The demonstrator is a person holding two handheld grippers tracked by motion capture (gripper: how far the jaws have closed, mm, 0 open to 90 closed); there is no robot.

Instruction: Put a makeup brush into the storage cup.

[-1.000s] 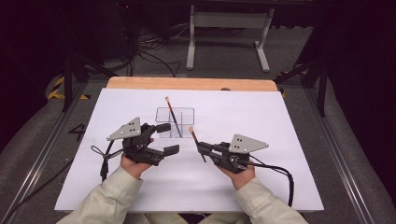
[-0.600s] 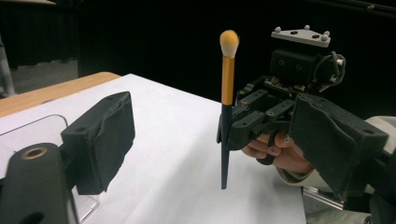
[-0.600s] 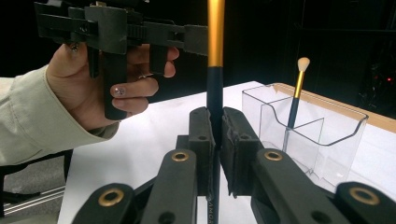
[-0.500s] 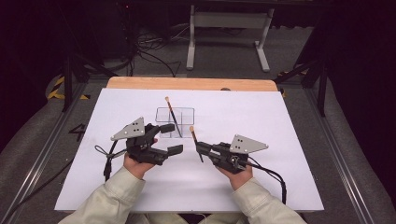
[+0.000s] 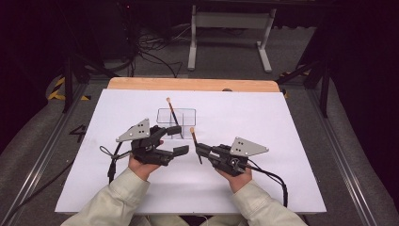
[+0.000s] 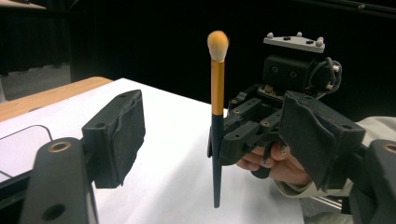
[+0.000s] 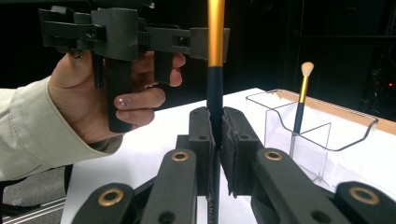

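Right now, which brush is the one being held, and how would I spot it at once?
On the white table cover, look just nearer than the clear box. The held brush stands upright, clamped in the right hand-held gripper. Its twin, the other brush, leans inside the box, untouched.

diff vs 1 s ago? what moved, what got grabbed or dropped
The left gripper drew slightly back from the clear box toward the right gripper; its jaws have just been closing, still open, with nothing between its fingers. Nothing was grabbed or let go. Unchanged: the right gripper stays shut on the brush, held upright, and the second brush stands in the box.
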